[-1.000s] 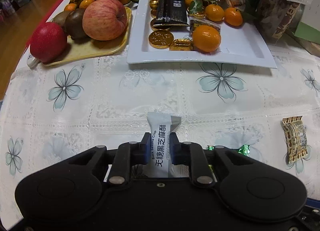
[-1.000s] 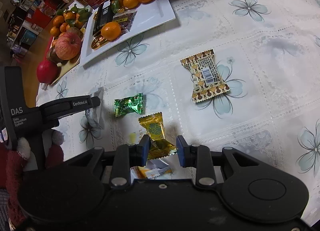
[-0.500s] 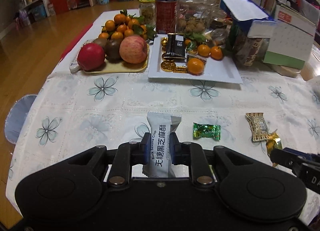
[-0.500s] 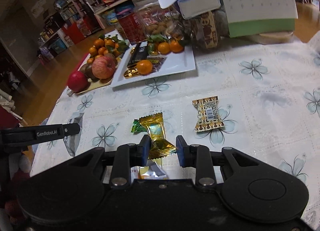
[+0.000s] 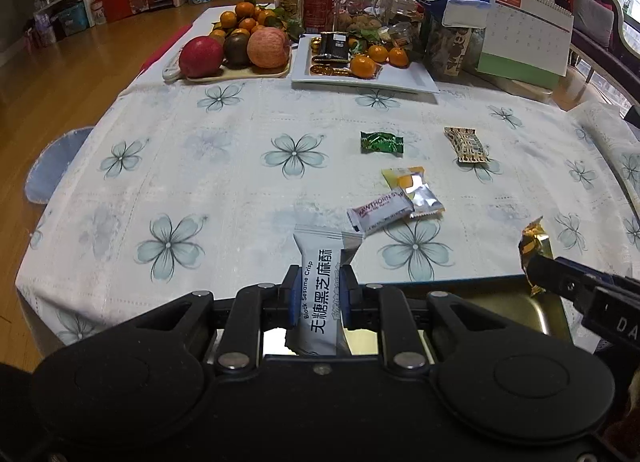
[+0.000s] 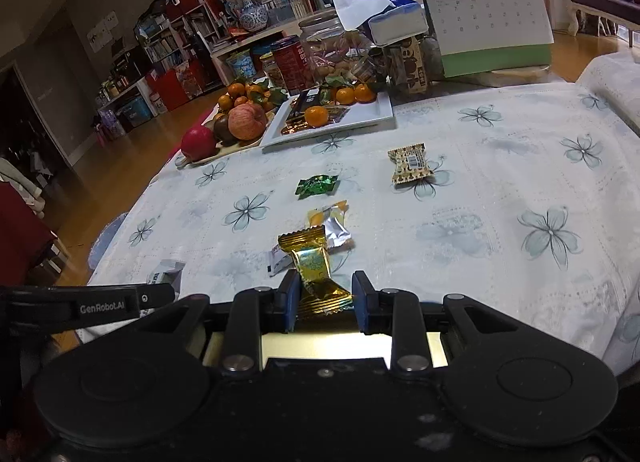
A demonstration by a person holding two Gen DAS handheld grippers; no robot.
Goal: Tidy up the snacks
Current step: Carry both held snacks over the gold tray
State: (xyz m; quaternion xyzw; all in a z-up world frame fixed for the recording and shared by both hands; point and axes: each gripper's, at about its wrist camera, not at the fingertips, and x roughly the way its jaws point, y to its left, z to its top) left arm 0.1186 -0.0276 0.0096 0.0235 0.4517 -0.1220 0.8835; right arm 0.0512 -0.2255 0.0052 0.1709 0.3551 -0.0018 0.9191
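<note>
1. Matte grey-white black sesame crisp packet (image 5: 320, 294), long flat pillow shape with crimped ends, pinched upright between the blue pads of the left gripper (image 5: 319, 296), jaws narrow
2. Gold foil candy (image 6: 316, 274), crinkly twist wrapper with fanned ends, clamped in the right gripper (image 6: 326, 302), jaws narrow, wrapper tilted
3. Shiny metal tray (image 5: 520, 308), smooth and reflective, sits at the near table edge just below both grippers
4. White tablecloth (image 5: 224, 166), lace-like weave with pale blue flower print, covers the table
5. Loose on cloth: green foil candy (image 5: 382, 142), brown patterned wafer pack (image 5: 466, 144), glossy yellow-and-silver sachet (image 5: 414, 190), white hawthorn bar (image 5: 380, 214); sachet and hawthorn bar touching, the others apart
6. Far end: white rectangular plate (image 5: 404, 78) with tangerines, gold coins, dark packet; beside it a cream tray (image 5: 240, 76) with apples and small oranges
7. Behind: glass jars, red tin (image 5: 318, 8), desk calendar (image 5: 524, 38)
</note>
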